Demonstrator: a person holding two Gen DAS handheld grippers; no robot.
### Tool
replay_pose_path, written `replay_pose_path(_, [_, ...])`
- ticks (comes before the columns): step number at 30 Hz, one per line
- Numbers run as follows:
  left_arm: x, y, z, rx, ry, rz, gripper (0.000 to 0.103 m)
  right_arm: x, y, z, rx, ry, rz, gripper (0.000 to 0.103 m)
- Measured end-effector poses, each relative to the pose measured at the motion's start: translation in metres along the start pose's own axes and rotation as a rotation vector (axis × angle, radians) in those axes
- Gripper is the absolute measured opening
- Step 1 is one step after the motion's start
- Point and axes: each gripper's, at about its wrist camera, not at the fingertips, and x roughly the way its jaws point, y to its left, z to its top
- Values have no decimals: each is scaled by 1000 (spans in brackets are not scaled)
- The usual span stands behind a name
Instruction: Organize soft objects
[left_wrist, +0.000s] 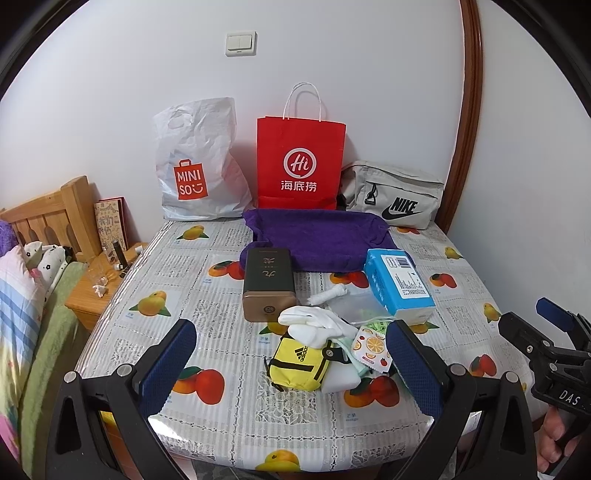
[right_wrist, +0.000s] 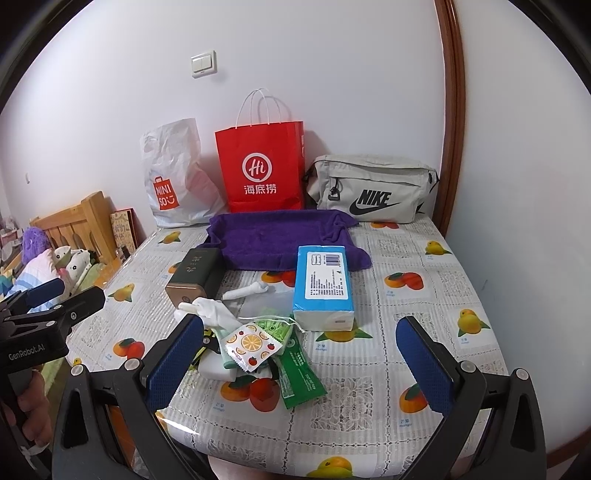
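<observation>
A pile of soft items lies mid-table: a yellow pouch (left_wrist: 299, 363), white gloves (left_wrist: 314, 325), a fruit-print face mask (left_wrist: 369, 349) (right_wrist: 251, 345), green packets (right_wrist: 299, 373) and a white sponge (left_wrist: 341, 380). Behind them sit a blue tissue pack (left_wrist: 399, 286) (right_wrist: 323, 284), a dark tin (left_wrist: 269, 282) (right_wrist: 194, 275) and a purple towel (left_wrist: 317, 236) (right_wrist: 280, 236). My left gripper (left_wrist: 291, 360) is open, its fingers either side of the pile. My right gripper (right_wrist: 301, 360) hovers open over the table's front, its left finger beside the mask.
Against the wall stand a white Miniso bag (left_wrist: 195, 166), a red paper bag (left_wrist: 301, 162) and a grey Nike bag (left_wrist: 395, 195). The fruit-print tablecloth (left_wrist: 192, 280) covers the table. A bed (left_wrist: 22, 295) and wooden nightstand (left_wrist: 96, 291) lie left.
</observation>
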Motion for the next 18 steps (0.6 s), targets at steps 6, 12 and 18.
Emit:
replay_pose_path(6, [0,0,0,1,0,-3,103,0,1,1,0,-2,1,102])
replay_pose_path(12, [0,0,0,1,0,-1,103,1,1,2,-1,-8,3,102])
replay_pose_path(18, [0,0,-1,1,-1,-1,103,2,2,2,1,-11,4,102])
